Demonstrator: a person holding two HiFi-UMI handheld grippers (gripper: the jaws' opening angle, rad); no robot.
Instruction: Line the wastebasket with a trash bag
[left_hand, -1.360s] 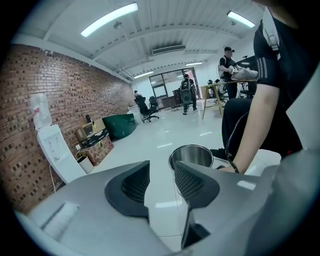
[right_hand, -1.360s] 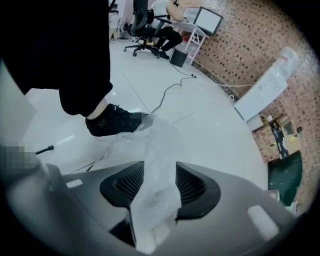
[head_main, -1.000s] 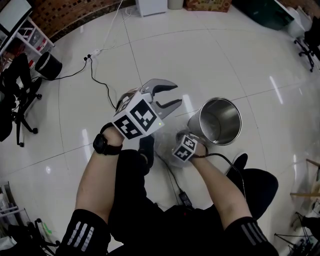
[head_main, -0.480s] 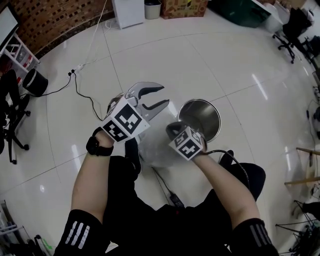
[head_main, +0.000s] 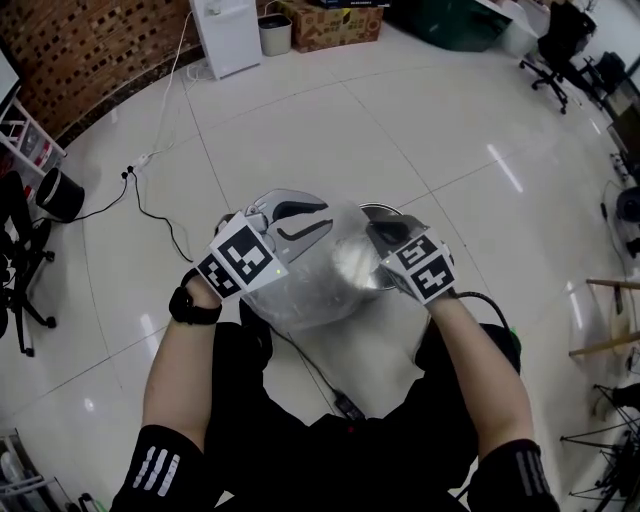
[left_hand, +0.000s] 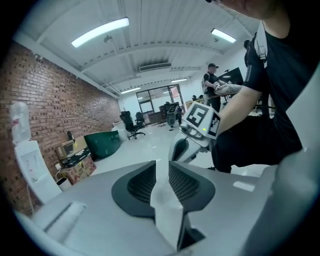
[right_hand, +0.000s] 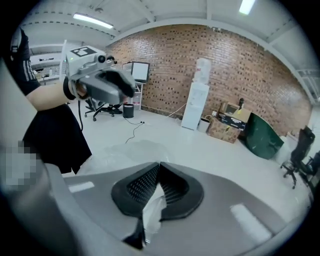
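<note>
Over white floor tiles (head_main: 330, 130) — left gripper (left_hand: 162, 170), jaws just closing, and right gripper (right_hand: 159, 172) both pinch trash bag (head_main: 310, 285).

Right gripper (right_hand: 159, 167) tilts downward, jaws pinched shut.

A glossy white tiled floor (head_main: 420, 130) lies all round me. Along its far edge runs a brick wall (head_main: 90, 50) with a white water dispenser (head_main: 225, 35) against it, a small bin (head_main: 272, 35) just beside that, then a cardboard box (head_main: 325, 22) and a dark green container (head_main: 450, 22). To my left I see a white power strip (head_main: 135, 165) on the tiles near a round black tub (head_main: 58, 195) and a black office chair (head_main: 15, 260), while strip lights (left_hand: 100, 32) cross the white ceiling above a person (left_hand: 212, 82) standing well off.
</note>
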